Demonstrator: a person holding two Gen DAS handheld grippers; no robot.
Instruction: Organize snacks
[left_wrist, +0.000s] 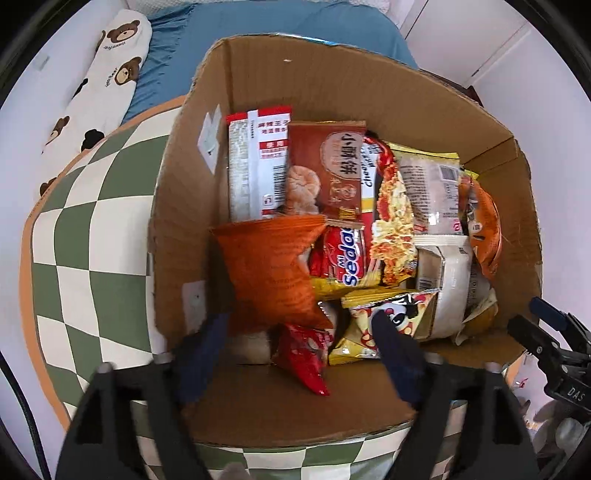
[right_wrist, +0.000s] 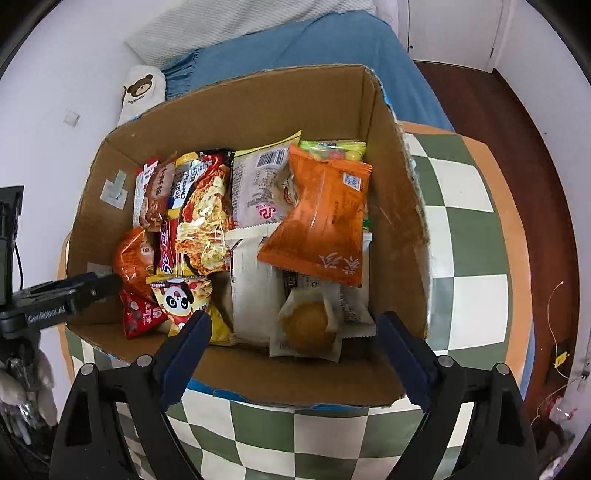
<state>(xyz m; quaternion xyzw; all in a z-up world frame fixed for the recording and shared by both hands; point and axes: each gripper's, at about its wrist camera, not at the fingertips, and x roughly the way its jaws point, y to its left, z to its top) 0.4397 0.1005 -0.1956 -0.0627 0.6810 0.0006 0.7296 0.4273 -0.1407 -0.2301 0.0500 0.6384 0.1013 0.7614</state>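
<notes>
An open cardboard box on a checked cushion holds several snack packets. My left gripper is open over the box's near left corner, its fingers either side of an orange packet and a small red packet; whether they touch is unclear. A panda packet lies by its right finger. My right gripper is open and empty above the near wall, a wrapped bun between its fingers. A large orange packet lies on top at the right. Noodle packs stand in the middle.
The green and white checked cushion bears the box. A blue blanket and a bear-print pillow lie behind. Wooden floor is to the right. The left gripper's body reaches in at the box's left.
</notes>
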